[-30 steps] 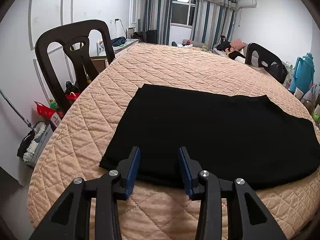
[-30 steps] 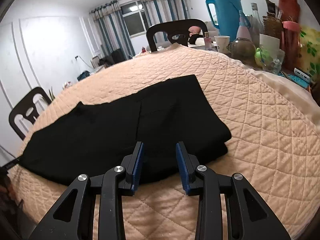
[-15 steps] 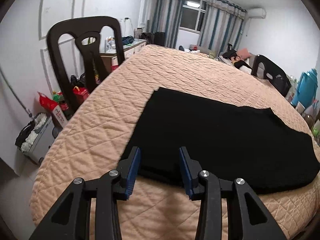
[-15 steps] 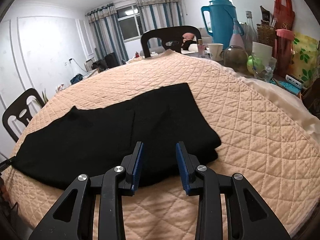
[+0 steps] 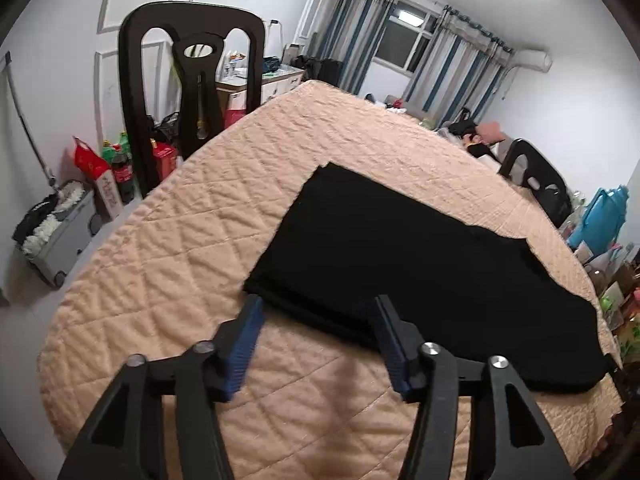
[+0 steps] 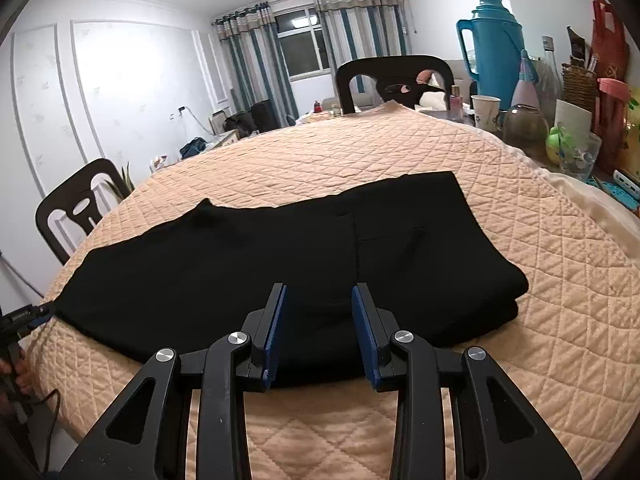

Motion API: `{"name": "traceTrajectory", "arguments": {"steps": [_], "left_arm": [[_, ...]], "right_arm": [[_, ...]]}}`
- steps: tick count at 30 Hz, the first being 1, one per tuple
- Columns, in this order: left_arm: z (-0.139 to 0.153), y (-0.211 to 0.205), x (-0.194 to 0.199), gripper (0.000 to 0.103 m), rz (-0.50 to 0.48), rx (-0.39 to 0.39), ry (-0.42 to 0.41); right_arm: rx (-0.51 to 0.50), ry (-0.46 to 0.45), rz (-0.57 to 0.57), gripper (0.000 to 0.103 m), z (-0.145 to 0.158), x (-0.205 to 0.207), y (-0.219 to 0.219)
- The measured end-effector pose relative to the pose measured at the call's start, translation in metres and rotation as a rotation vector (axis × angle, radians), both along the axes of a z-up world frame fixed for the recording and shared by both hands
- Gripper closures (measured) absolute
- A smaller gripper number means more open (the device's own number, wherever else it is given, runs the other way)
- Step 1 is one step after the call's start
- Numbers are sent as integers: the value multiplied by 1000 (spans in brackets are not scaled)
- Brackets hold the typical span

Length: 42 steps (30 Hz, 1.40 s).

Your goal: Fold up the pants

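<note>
1. The left gripper (image 5: 316, 312) has just been opening its jaws; they stand apart over the near hem corner of the black pants (image 5: 420, 256), pads not pressing on it.
2. The right gripper (image 6: 319, 300) has its jaws parted and unclamped above the pants' near edge by the folded waist end at 2 o'clock.
3. The pants lie flat lengthwise on the peach quilted bench (image 6: 400, 152), reaching from 9 to 2 o'clock.
4. A black chair (image 5: 192, 92) stands at 11 o'clock.
</note>
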<state>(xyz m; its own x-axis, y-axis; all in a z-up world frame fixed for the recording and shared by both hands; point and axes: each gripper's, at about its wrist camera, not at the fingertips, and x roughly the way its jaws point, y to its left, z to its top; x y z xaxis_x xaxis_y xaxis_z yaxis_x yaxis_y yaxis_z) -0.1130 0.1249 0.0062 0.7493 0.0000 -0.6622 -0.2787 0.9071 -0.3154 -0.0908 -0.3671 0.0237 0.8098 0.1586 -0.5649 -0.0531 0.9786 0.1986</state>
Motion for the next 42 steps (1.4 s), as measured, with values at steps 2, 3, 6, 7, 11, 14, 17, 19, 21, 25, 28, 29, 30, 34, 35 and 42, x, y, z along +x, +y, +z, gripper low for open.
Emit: {"name": "traceTrajectory", "arguments": {"steps": [2,3,6,7,11,14,17,19,21,25,28,29,30,34,35,42], "left_arm": [[-2,4,7,43,-1,-26,-24],[-2,5,8,43,5,-28,-35],[0,5,13,43,3,-51,-39],[-1,5,14,44,-4,-57,-39],[0,3,22,60,-3,-43,-14],[0,0,31,79,-7,-18,17],[6,-5,40,94,-34,-14,19],[14,-14,45,95,-71,-19,0],[27,-31,51,95,-124,-4,-31],[55,-78,67,95,-273,11,-94],[70,-126,81,95,-417,6,-122],[72,-143,85,95,-464,2,-128],[73,-161,89,95,-510,0,-129],[50,-226,100,96,-687,-28,-60],[38,-239,101,96,-722,-30,-23],[17,-249,84,94,-821,-100,56]], "right_arm": [[2,5,5,69,-1,1,2],[3,7,7,69,-2,1,2],[8,14,8,69,-5,1,3],[10,15,11,69,-5,1,3],[10,12,18,69,-5,1,6],[15,8,24,69,-4,2,8],[20,9,29,69,-5,2,9],[26,11,32,69,-7,2,8],[31,11,35,69,-7,2,8],[45,5,42,69,-6,0,10],[53,4,49,69,-5,1,10],[56,4,52,69,-5,1,9],[59,4,55,69,-6,1,10],[70,8,61,69,-7,0,10],[74,10,63,69,-7,0,9],[132,31,111,69,-10,4,13]]}}
